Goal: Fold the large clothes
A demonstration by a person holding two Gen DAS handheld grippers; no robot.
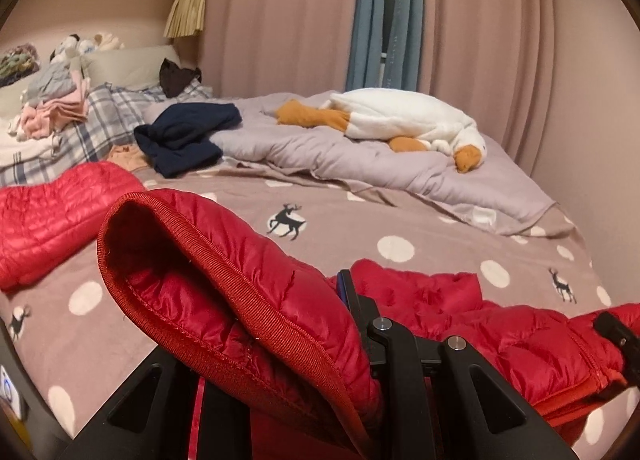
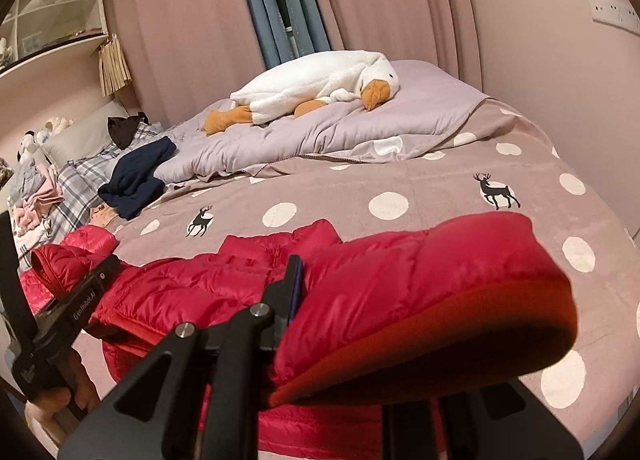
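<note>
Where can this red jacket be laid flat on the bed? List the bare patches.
Free: the dotted deer blanket between the red jacket and the lilac duvet, out to the wall-side edge. Crowded: the duvet carries the plush goose; headboard side holds the navy garment, plaid bedding and a pink clothes pile. Both the left gripper and right gripper pinch the jacket.

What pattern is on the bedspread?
White dots and dark deer on taupe bedspread; clearest in right wrist view.

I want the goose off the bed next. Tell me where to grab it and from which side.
Grip the white plush goose around its neck, just behind the head, coming from the foot-of-bed side. It lies lengthwise on the lilac duvet; the neck looks narrowest, while the body seems too bulky for the jaws.
</note>
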